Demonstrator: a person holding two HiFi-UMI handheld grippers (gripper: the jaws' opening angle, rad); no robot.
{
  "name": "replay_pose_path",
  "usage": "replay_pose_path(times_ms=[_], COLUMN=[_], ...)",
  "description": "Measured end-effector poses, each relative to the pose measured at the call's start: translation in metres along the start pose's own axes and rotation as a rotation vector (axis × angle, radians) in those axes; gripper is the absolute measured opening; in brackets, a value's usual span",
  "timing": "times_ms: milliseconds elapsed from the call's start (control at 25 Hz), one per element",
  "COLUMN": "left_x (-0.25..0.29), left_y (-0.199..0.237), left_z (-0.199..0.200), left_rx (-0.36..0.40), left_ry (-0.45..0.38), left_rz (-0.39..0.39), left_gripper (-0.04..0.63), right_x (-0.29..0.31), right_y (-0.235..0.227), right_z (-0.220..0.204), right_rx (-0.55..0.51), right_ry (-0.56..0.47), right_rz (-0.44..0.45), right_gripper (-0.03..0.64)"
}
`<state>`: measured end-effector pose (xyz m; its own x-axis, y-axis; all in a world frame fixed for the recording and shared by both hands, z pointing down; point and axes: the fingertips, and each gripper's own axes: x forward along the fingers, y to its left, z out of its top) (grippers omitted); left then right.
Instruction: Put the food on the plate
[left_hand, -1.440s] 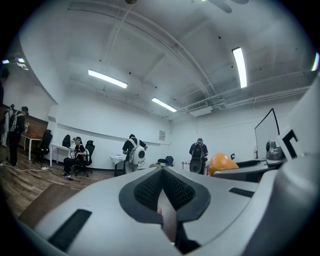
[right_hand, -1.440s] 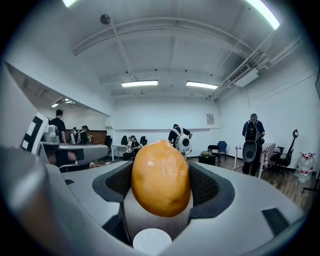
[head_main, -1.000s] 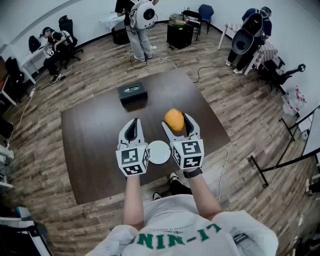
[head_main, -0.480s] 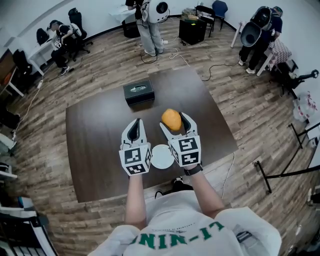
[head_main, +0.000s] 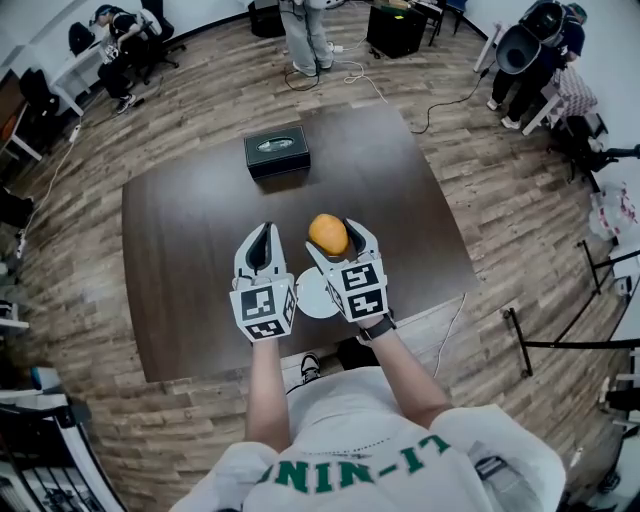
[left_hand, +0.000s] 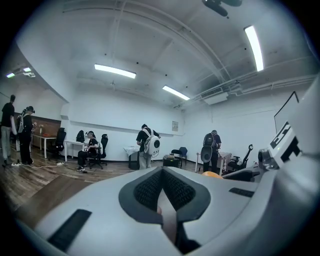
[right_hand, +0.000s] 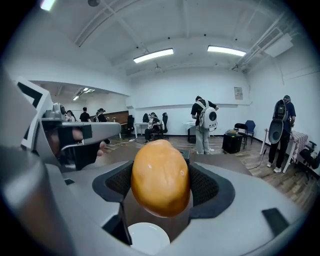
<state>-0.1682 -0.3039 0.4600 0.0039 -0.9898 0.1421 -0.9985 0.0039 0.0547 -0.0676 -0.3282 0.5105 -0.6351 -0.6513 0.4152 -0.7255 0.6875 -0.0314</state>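
Note:
An orange rounded piece of food (head_main: 328, 233) (right_hand: 160, 177) hangs above the dark brown table, with my right gripper (head_main: 333, 240) (right_hand: 161, 186) shut on it. A small white plate (head_main: 312, 297) (right_hand: 145, 238) lies on the table between my two grippers, mostly hidden by them in the head view; in the right gripper view it shows below the food. My left gripper (head_main: 262, 247) (left_hand: 163, 192) is held above the table left of the plate, its jaws shut with nothing between them.
A black tissue box (head_main: 277, 150) stands at the far side of the table (head_main: 180, 240). Several people stand or sit around the room beyond the table. Cables lie on the wooden floor.
Both grippers have drawn slightly back toward me, and the food has come with the right one. The view has shifted, so the table sits higher in the frame.

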Motion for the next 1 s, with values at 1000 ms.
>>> replay_pose_path(times_ms=[1000], left_x=[0.014], left_y=[0.015], left_z=[-0.078], left_rx=[0.008], left_ry=[0.076], left_rz=[-0.006], left_gripper=[0.011], right_x=[0.072], right_y=[0.017], right_z=[-0.192], right_rx=[0.109], right_ry=[0.376], right_rz=[0.122], right_gripper=[0.356])
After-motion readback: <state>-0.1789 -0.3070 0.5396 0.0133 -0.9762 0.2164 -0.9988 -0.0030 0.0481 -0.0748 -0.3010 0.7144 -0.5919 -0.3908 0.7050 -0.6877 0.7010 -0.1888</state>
